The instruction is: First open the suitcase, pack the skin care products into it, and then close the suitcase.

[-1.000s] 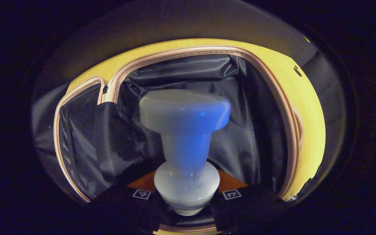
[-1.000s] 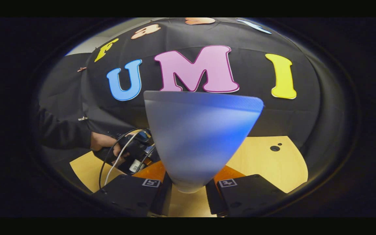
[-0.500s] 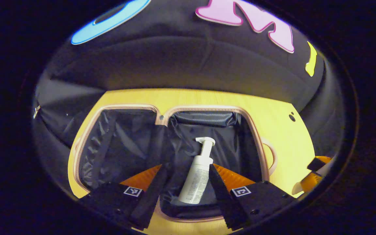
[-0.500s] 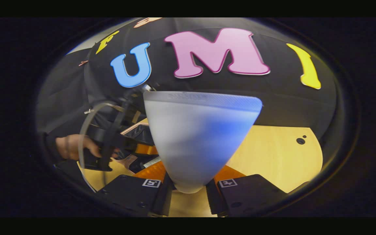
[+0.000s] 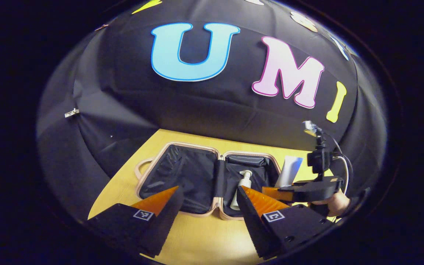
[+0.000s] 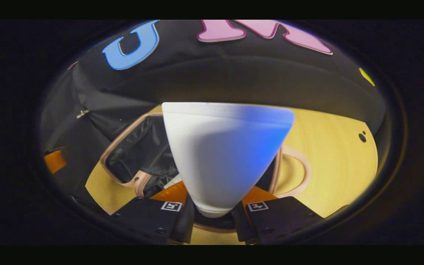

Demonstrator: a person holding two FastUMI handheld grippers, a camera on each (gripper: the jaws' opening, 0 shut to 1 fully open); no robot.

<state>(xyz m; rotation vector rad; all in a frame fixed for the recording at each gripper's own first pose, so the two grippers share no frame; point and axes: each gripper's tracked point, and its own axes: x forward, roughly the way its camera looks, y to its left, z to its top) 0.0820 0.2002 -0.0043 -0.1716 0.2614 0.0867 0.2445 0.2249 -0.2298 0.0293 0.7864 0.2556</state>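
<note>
tube held over open suitcase, pump bottle already packed

left to right in the left gripper view: the suitcase [image 5: 197, 176] lay open flat on the yellow table [image 5: 197, 239], both dark-lined halves facing up, a handle loop at its left edge. left half looked bare. the left gripper [image 5: 206, 215] hung near the case's front edge, fingers spread wide with nothing between them. just past the centre hinge, in the right half, a white pump bottle [image 5: 242, 187] lay on its side, pump head pointing toward the back wall. further right the right gripper [image 5: 271, 191] was by the case's right edge, a hand [image 5: 335, 202] behind it, carrying a white-and-blue tube [image 5: 289, 171] upright.

right gripper view: the right gripper [image 6: 214, 213] was pinching the tube [image 6: 226, 154] at its narrow cap end, both fingers pressed on it, the flat crimped end fanned out away from the camera. the suitcase [image 6: 134, 154] sat under and behind the tube, handle loop to the right.

handling, as a guess: the tube looked like soft squeezable plastic, light, smooth and a bit slippery; the body would dent under a hard pinch. the stiffer cap/shoulder end seemed the best place to hold it, as held. not fragile, so a short drop onto the soft lining should be fine. the bottle looked rigid and light, would roll on its side; grip mid-body.
</note>
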